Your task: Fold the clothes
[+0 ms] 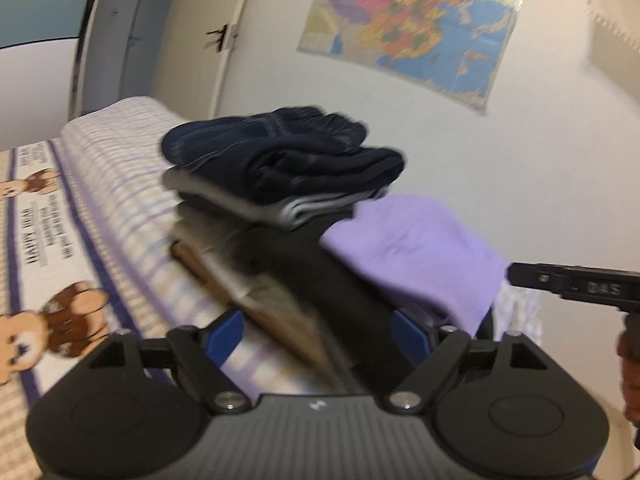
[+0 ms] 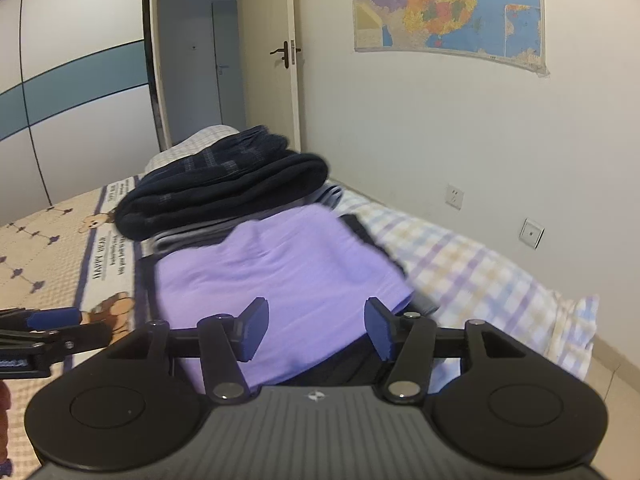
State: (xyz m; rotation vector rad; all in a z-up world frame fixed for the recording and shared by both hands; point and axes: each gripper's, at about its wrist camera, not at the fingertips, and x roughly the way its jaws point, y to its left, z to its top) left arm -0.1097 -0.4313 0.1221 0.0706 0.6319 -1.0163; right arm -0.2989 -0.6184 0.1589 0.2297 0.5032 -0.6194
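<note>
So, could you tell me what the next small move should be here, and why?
Probably draw both grippers back: the left gripper and right gripper are open with nothing pinched, and the purple garment already lies folded beside the dark stack.

Indoor lighting is even and moderate, slightly dim, with soft shadows only. Glare flares on the glossy wall map in the left wrist view. That view is heavily motion-blurred across the clothes stack and bed. The right wrist view is sharper. Both show fisheye bending and dark corners.
</note>
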